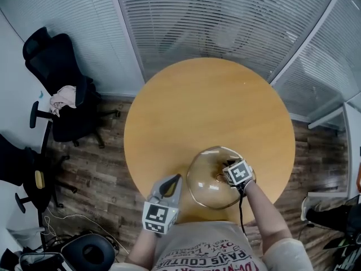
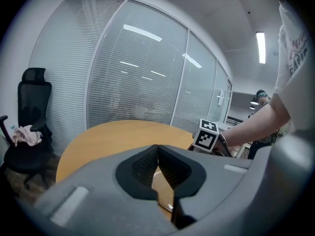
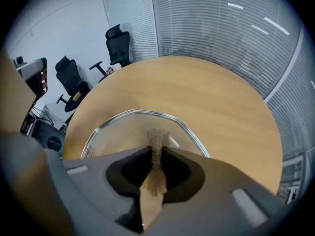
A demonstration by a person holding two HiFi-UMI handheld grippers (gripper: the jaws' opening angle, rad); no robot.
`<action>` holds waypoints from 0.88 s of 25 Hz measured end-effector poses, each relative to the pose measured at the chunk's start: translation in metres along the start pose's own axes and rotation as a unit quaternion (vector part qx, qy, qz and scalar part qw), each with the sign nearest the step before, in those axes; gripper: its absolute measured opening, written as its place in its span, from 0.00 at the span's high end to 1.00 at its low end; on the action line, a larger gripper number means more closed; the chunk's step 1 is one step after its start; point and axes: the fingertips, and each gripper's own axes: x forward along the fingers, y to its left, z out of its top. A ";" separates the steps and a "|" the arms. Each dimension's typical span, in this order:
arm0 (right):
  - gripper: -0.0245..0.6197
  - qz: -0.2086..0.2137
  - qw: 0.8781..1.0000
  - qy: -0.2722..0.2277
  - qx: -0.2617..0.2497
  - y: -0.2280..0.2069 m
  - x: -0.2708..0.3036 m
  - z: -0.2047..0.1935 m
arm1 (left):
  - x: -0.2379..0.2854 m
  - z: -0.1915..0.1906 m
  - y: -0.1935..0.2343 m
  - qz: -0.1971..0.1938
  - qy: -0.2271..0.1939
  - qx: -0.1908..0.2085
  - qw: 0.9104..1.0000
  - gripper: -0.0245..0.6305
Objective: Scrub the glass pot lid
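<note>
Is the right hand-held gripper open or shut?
Shut: the right hand-held gripper pinches a tan fibrous scrubber over the glass lid.

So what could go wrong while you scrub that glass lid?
1. The round clear glass pot lid sits right at the near edge of the round wooden table, and the left claw is shut, empty and off to the side, not steadying it. A hard scrub might slide it off, and glass can break.
2. The right claw is shut on a thin tan fibrous scrubber; with hard pressing it might slip out.
</note>
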 end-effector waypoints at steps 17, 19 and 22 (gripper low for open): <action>0.87 0.038 0.990 0.016 -0.132 0.052 0.011 0.028 | -0.014 -0.006 0.009 0.029 0.001 -0.012 1.000 0.95; 0.87 0.036 0.988 0.016 -0.151 0.055 0.010 0.034 | -0.017 -0.005 0.010 0.033 -0.003 -0.011 0.999 0.95; 0.87 0.039 0.984 0.026 -0.169 0.063 0.010 0.031 | -0.020 -0.008 0.007 0.039 -0.005 -0.010 0.999 0.95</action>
